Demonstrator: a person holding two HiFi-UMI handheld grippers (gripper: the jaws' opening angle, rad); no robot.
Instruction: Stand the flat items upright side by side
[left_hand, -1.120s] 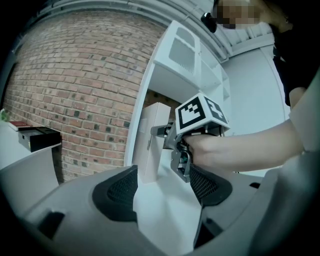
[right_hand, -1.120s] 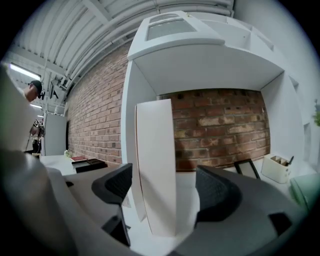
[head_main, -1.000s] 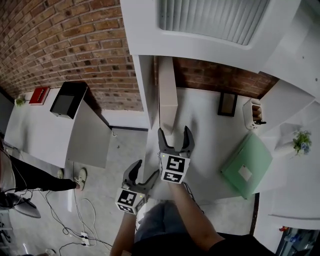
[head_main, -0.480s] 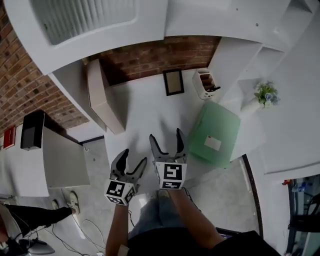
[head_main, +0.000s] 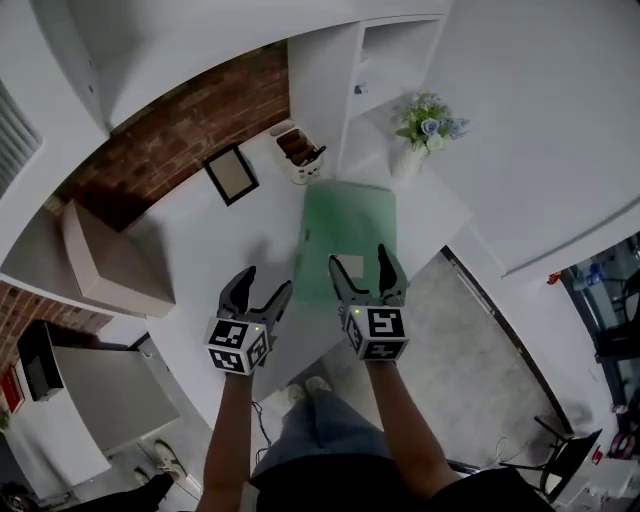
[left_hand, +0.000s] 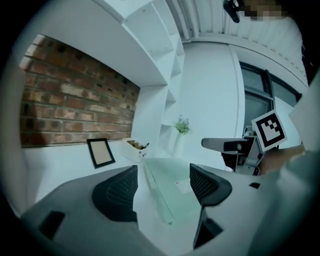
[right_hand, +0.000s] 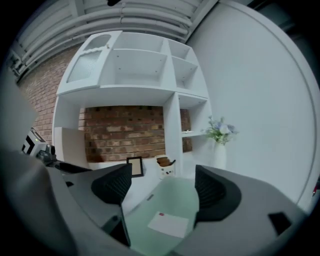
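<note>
Overhead, beige box well left of flat green folder.

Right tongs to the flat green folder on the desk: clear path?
Probably yes. The right tongs are open over the near end of the green folder, with nothing between them. The left tongs sit off to its side; the pen holder stands past its far edge.

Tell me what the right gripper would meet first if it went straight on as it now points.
Probably the green folder lying flat on the white desk; the right gripper's open fingers frame it just ahead. Depth is unclear, so it might skim over it.
</note>
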